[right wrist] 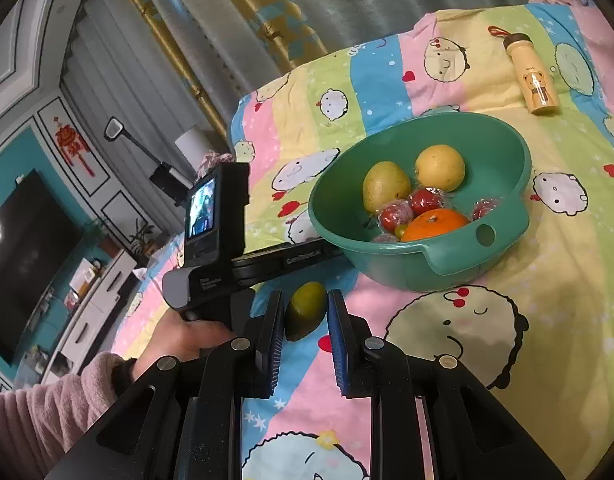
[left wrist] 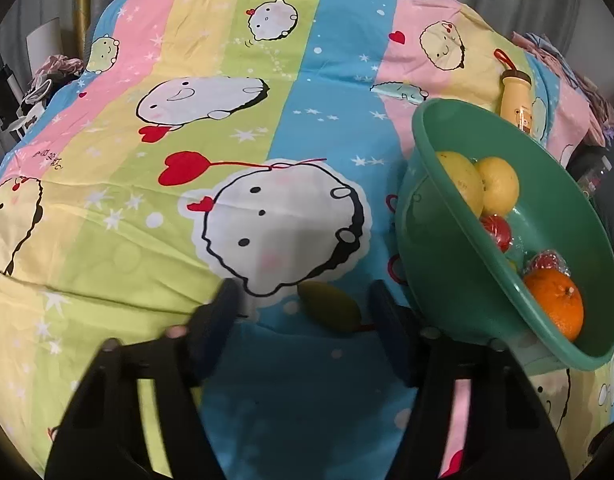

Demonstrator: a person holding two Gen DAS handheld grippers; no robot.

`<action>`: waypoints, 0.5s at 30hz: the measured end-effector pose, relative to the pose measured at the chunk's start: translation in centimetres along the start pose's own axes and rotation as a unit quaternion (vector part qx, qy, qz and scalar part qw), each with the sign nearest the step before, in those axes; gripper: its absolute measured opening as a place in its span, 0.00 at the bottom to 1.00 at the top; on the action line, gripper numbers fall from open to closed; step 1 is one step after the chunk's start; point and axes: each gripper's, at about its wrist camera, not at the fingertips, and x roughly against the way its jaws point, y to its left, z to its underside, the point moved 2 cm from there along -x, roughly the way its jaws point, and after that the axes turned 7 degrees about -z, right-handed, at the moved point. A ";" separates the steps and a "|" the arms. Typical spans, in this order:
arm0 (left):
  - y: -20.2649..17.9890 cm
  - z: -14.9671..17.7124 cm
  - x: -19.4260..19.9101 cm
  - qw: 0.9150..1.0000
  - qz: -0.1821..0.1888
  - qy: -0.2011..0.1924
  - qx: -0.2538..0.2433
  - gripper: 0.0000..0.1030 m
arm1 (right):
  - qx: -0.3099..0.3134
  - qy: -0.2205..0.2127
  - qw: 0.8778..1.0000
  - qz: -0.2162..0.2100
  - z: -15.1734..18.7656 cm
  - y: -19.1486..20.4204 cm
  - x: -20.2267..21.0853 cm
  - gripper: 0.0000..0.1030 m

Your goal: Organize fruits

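Note:
A green mango (left wrist: 330,306) (right wrist: 305,310) lies on the bedsheet. My left gripper (left wrist: 305,304) is open, its fingers on either side of the mango with wide gaps. My right gripper (right wrist: 306,312) has its blue pads close on both sides of the mango; contact is unclear. A green basin (left wrist: 431,216) (right wrist: 503,184) holds two yellow fruits (right wrist: 440,167), an orange (left wrist: 555,304) (right wrist: 434,224) and several small wrapped red fruits (right wrist: 425,200). The basin sits just right of the left gripper and beyond the right gripper.
A cream bottle with a red loop (left wrist: 515,98) (right wrist: 531,76) lies on the bedsheet (left wrist: 227,128) beyond the basin. Clothes are piled at the bed's far edges (left wrist: 579,80). The left hand-held gripper body (right wrist: 215,240) shows left of the mango. A TV and cabinets (right wrist: 23,256) stand beyond.

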 end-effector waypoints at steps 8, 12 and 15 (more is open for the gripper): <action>2.1 0.3 0.3 1.000 0.028 0.001 0.000 0.28 | -0.003 -0.007 1.000 -0.008 -0.1 -0.2 0.6 0.22; 1.7 0.1 0.0 0.999 0.030 0.000 -0.023 0.30 | -0.003 -0.003 1.000 -0.007 -0.1 -0.2 0.5 0.22; 1.2 0.1 -0.1 0.999 0.025 -0.002 -0.038 0.30 | 0.000 -0.001 1.000 -0.006 0.0 0.0 0.4 0.22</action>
